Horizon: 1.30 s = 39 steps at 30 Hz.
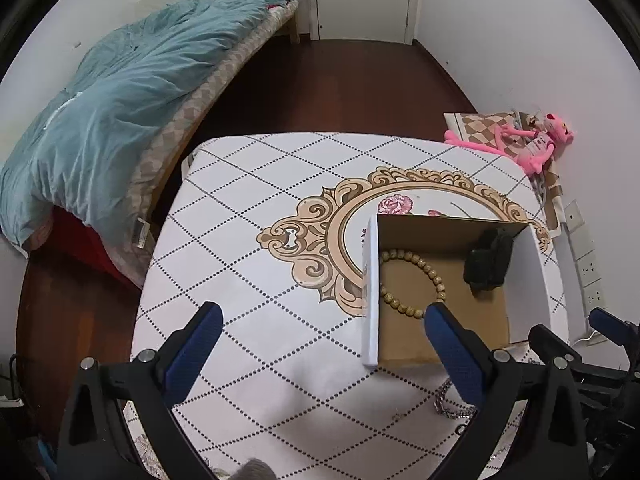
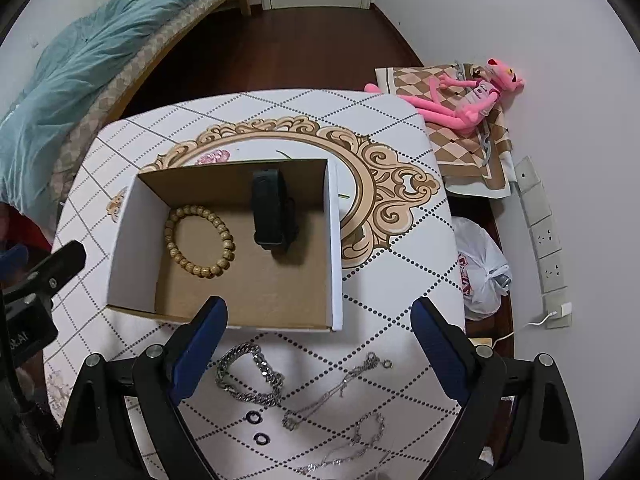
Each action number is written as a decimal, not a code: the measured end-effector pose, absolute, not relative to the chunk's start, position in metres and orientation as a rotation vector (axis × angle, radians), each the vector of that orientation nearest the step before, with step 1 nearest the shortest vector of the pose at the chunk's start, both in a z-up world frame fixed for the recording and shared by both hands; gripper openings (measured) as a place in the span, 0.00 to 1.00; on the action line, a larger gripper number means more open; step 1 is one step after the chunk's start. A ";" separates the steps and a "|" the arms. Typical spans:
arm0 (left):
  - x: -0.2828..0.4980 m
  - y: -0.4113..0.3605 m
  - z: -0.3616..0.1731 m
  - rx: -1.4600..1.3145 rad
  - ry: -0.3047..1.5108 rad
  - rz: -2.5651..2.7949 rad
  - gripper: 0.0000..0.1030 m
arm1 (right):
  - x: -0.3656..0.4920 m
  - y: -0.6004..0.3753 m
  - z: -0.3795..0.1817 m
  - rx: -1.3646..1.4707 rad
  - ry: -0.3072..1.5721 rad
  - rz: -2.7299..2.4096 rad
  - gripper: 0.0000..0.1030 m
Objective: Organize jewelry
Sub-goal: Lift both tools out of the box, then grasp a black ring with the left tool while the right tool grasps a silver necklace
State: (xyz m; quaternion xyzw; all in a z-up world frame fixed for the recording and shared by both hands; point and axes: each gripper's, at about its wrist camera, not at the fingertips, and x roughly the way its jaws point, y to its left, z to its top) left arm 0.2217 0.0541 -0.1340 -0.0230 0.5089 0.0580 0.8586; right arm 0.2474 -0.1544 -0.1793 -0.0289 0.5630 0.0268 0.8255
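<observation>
Two pieces already lie inside an open cardboard box [image 2: 132,216] on a patterned table [image 2: 400,300]: a wooden bead bracelet [image 2: 199,236] flat on the box floor at its left side, and a black wristband [image 2: 272,212] near the far wall, its long axis running from the far wall toward the camera. Bracelet and wristband lie apart.

Just outside the box's near wall, loose jewelry lies on the tabletop. A heavy silver curb chain [image 2: 250,376] is bunched in a loop near the left finger of the right gripper [image 2: 318,312]. A thin silver chain [image 2: 336,388] stretches diagonally from near-left to far-right, ending in a small clasp ring. Another fine chain [image 2: 348,444] trails below it. Two small dark rings [image 2: 257,428] sit side by side in front of the curb chain.

Both claws are spread wide and hold nothing. The right gripper hangs above the loose chains, fingers pointing at the box. The left gripper [image 1: 322,322] hovers over bare tabletop to the left of the box, its right finger overlapping the box's near corner in the left wrist view.

A pink plush toy [image 2: 472,96] lies on a checked cloth [image 2: 468,152] beyond the table, and a white plastic bag [image 2: 480,268] sits on the floor.
</observation>
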 end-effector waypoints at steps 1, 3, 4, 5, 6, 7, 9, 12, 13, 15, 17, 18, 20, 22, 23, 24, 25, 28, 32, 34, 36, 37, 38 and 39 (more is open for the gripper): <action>0.217 0.053 -0.130 -0.045 1.056 0.126 1.00 | 0.244 -0.156 -0.175 -0.057 1.188 0.059 0.91; 0.209 0.051 -0.122 -0.038 1.033 0.128 1.00 | 0.237 -0.157 -0.166 -0.054 1.169 0.056 0.91; 0.205 0.051 -0.118 -0.035 1.025 0.128 1.00 | 0.234 -0.158 -0.161 -0.055 1.159 0.055 0.91; 0.202 0.050 -0.114 -0.032 1.018 0.129 1.00 | 0.230 -0.160 -0.156 -0.055 1.146 0.052 0.91; 0.198 0.050 -0.110 -0.031 1.011 0.129 1.00 | 0.226 -0.161 -0.150 -0.057 1.133 0.049 0.91; 0.193 0.049 -0.106 -0.035 1.005 0.126 1.00 | 0.221 -0.162 -0.143 -0.062 1.116 0.046 0.91; 0.184 0.048 -0.098 -0.039 0.991 0.124 1.00 | 0.211 -0.164 -0.129 -0.065 1.085 0.042 0.91; 0.170 0.045 -0.084 -0.034 0.963 0.112 1.00 | 0.197 -0.167 -0.110 -0.060 1.047 0.040 0.91; 0.164 0.044 -0.078 -0.027 0.951 0.110 1.00 | 0.193 -0.167 -0.105 -0.060 1.037 0.043 0.91; 0.157 0.043 -0.072 -0.022 0.941 0.100 1.00 | 0.184 -0.168 -0.095 -0.056 1.018 0.045 0.91; 0.150 0.041 -0.066 -0.024 0.935 0.093 1.00 | 0.175 -0.170 -0.086 -0.045 1.004 0.051 0.91; 0.147 0.040 -0.063 -0.026 0.935 0.085 1.00 | 0.172 -0.170 -0.083 -0.040 1.001 0.055 0.91; 0.143 0.039 -0.060 -0.022 0.932 0.083 1.00 | 0.163 -0.171 -0.077 -0.028 0.992 0.063 0.91; 0.139 0.039 -0.059 -0.029 0.936 0.085 1.00 | 0.158 -0.174 -0.076 -0.007 0.997 0.070 0.91; 0.137 0.039 -0.059 -0.028 0.937 0.094 1.00 | 0.156 -0.177 -0.077 0.008 1.007 0.075 0.91; 0.136 0.039 -0.061 -0.027 0.940 0.102 1.00 | 0.155 -0.179 -0.079 0.020 1.013 0.077 0.92; 0.135 0.039 -0.064 -0.026 0.941 0.105 1.00 | 0.154 -0.182 -0.083 0.027 1.019 0.072 0.92; 0.132 0.038 -0.081 -0.017 0.966 0.120 1.00 | 0.152 -0.194 -0.109 0.057 1.073 0.050 0.92; 0.130 0.034 -0.126 -0.004 1.051 0.137 1.00 | 0.146 -0.205 -0.163 0.096 1.172 0.045 0.90; 0.128 0.033 -0.151 0.001 1.108 0.144 1.00 | 0.143 -0.209 -0.190 0.117 1.224 0.040 0.76; 0.127 0.029 -0.174 0.013 1.157 0.146 1.00 | 0.137 -0.217 -0.214 0.125 1.253 0.005 0.69; 0.126 0.027 -0.185 0.020 1.183 0.149 1.00 | 0.133 -0.220 -0.222 0.132 1.254 -0.006 0.69; 0.124 0.026 -0.194 0.019 1.203 0.146 1.00 | 0.128 -0.226 -0.232 0.142 1.261 -0.025 0.69; 0.122 0.025 -0.201 0.021 1.215 0.145 1.00 | 0.123 -0.230 -0.240 0.151 1.270 -0.039 0.69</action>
